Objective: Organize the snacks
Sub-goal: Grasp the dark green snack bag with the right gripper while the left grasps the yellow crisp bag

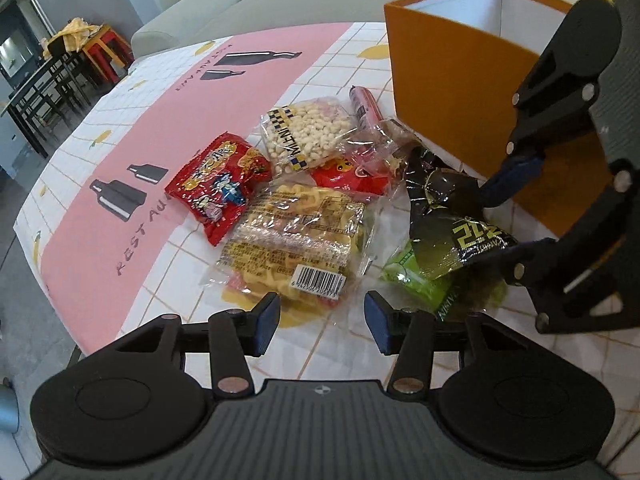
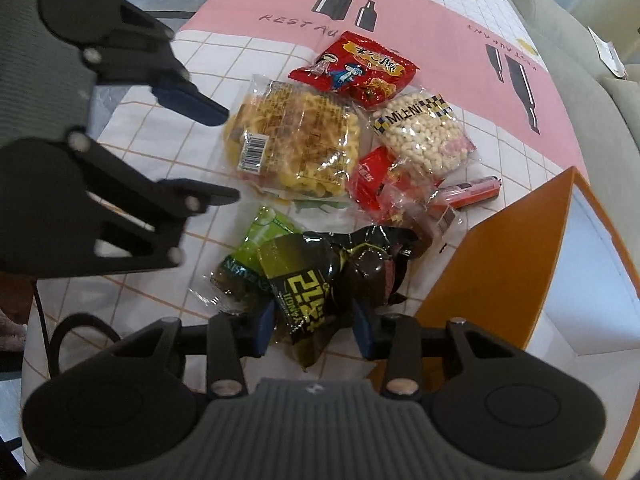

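Observation:
Several snack packs lie piled on the tablecloth beside an orange box (image 1: 452,92) (image 2: 500,248) with a white inside. My right gripper (image 2: 314,326) (image 1: 510,220) points down over a black packet (image 2: 320,272) (image 1: 452,216), which lies between its open jaws on top of a green packet (image 2: 256,236) (image 1: 420,280). I see no squeeze on it. My left gripper (image 1: 323,318) (image 2: 224,152) is open at the barcode end of a clear bag of yellow snacks (image 1: 296,232) (image 2: 296,144), holding nothing.
A red packet (image 1: 218,184), a clear bag of white puffs (image 1: 308,132), a small red pack (image 1: 348,172) and a sausage stick (image 1: 362,106) lie further on. The pink and white tablecloth (image 1: 160,120) drops off at the left edge. A sofa (image 1: 280,0) stands behind.

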Demonstrator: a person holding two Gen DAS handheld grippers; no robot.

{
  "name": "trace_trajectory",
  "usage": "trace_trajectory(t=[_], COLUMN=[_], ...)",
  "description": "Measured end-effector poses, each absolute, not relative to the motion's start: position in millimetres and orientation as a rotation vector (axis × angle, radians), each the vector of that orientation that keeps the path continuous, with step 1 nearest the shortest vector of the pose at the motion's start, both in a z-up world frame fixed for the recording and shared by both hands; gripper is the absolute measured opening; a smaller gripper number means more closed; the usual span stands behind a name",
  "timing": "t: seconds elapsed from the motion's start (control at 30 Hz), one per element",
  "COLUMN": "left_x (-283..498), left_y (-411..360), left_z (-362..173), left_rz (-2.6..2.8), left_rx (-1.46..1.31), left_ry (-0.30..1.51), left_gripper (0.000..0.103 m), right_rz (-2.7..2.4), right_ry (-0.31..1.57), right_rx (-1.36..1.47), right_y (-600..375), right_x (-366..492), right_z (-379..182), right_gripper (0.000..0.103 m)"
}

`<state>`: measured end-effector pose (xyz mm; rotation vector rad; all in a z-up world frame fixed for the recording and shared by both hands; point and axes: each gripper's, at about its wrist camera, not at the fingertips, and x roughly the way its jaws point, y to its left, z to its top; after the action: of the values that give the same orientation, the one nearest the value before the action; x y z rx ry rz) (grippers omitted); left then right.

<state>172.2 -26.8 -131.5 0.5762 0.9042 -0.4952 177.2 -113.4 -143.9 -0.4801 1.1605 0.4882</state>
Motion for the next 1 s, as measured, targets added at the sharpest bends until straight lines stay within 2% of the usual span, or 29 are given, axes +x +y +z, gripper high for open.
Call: trace_trajectory(t=[0.1, 0.17, 0.27, 0.4, 0.53, 0.63, 0.77, 1.0], left_x=[173, 172, 168, 154, 152, 153, 156, 141], left_y=[-32, -34, -39, -49, -48, -39, -19, 13], left_z=[-140, -144, -152, -162, -156, -141, -116, -77], left_rz=[-0.447, -0.445, -0.412, -0.372, -0.338, -0.346, -0.350, -0.342], left_rx=[0.630, 0.647, 0.720, 0.842, 0.823, 0.704, 0.481, 0.153], left_ry=[0.871, 0.856, 0.811, 0.744, 0.742, 0.798, 0.892, 0.980], left_gripper=[0.058, 0.058, 0.058, 0.033, 0.022, 0.013, 0.010, 0.007], right_rz=[0.493, 0.505, 0.501, 0.485, 0.470, 0.460, 0.452, 0.415], right_ry=[1.160, 1.166, 1.146, 1.111, 1.059, 1.036, 1.026, 0.966], right_rx=[-0.463, -0.436, -0.417, -0.413, -0.411, -0.365, -0.217, -0.107], right_y=[-114, -116, -118, -119, -119, -125, -138, -141], right_x=[178, 178, 178, 175, 169, 168, 162, 140], right_z=[-144, -145, -144, -142, -138, -134, -122, -101], right_gripper=[0.034, 0.025, 0.023, 0.018, 0.010, 0.008, 0.001, 0.000])
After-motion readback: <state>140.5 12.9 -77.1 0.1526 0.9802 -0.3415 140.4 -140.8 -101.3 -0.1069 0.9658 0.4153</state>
